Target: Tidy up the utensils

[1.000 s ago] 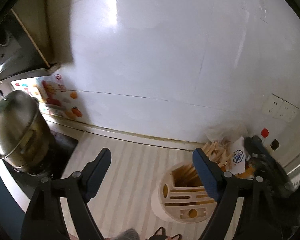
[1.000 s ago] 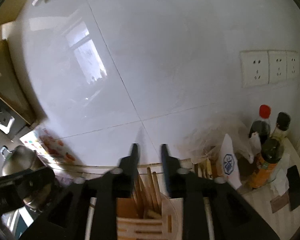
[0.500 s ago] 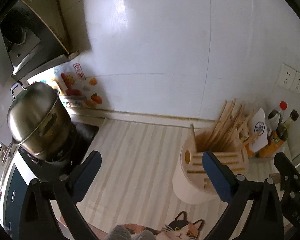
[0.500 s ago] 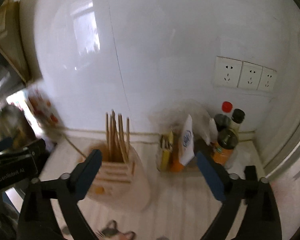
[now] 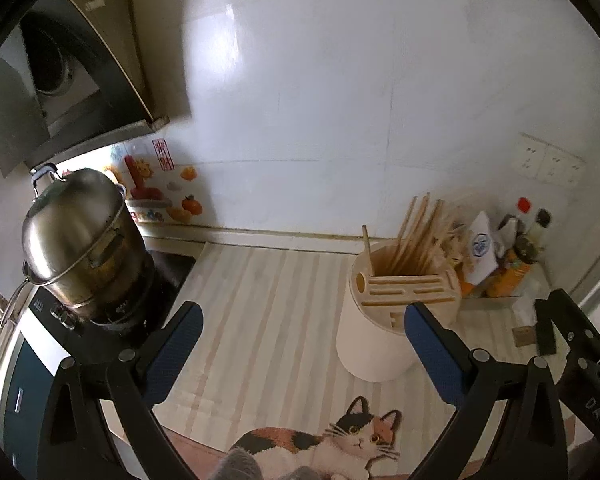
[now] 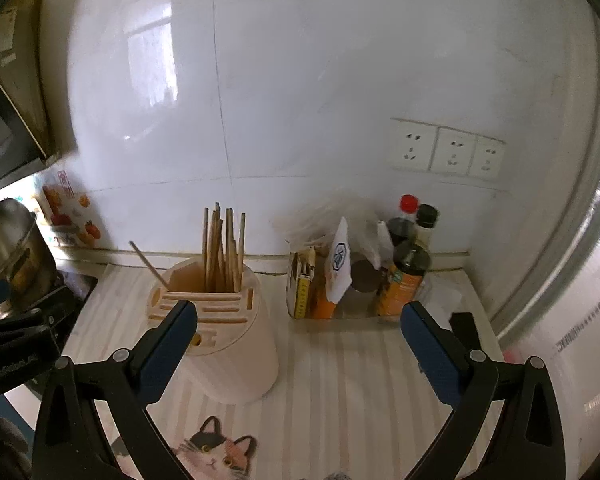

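Both tools, left tool (image 5: 302, 338) and right tool (image 6: 299, 336), gape empty (jaws just widened) above the chopstick holder (image 6: 228, 332) at lower centre.

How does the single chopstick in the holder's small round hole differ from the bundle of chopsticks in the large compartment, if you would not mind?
The single chopstick stands alone; the bundle packs many sticks together. The single chopstick leans far left, while the bundle stands nearly upright. The single chopstick sits at the left edge of the utensil holder, the bundle in its rear compartment. Both are pale wood, and neither is touched by a gripper.
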A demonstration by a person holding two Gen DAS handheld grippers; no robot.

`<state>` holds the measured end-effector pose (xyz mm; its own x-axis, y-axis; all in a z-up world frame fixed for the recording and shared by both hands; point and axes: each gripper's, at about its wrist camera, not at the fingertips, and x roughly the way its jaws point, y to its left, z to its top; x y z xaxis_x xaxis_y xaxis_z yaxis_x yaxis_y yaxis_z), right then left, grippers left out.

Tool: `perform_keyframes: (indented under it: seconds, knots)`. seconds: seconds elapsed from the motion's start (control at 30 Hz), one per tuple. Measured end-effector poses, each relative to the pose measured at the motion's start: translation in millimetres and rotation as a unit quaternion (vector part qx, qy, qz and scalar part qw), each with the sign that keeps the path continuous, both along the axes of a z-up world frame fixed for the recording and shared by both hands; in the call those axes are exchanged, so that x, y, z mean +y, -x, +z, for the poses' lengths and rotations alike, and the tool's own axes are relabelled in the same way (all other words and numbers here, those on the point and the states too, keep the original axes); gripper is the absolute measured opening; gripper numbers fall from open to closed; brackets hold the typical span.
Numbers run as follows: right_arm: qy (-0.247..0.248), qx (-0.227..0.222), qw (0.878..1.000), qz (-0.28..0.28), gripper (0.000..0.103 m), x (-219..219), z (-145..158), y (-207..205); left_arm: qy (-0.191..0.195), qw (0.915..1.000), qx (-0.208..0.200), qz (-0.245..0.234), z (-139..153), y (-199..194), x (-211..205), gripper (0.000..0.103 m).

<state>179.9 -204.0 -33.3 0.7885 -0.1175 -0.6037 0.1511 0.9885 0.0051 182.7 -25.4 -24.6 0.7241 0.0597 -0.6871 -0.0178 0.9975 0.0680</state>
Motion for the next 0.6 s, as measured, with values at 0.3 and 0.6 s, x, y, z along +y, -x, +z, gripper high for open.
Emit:
perform_keyframes:
  seconds: [0.3, 0.6]
  knots:
    - [0.009, -0.048, 0.998, -0.039, 0.103, 34, 47, 91, 0.010, 0.9986, -0.036, -0.038, 41, 73, 27, 0.103]
    - [0.013, -0.066, 0.996, -0.060, 0.103, 59, 72, 158, 0.020, 0.9971, -0.049, -0.055, 59, 112, 41, 0.103]
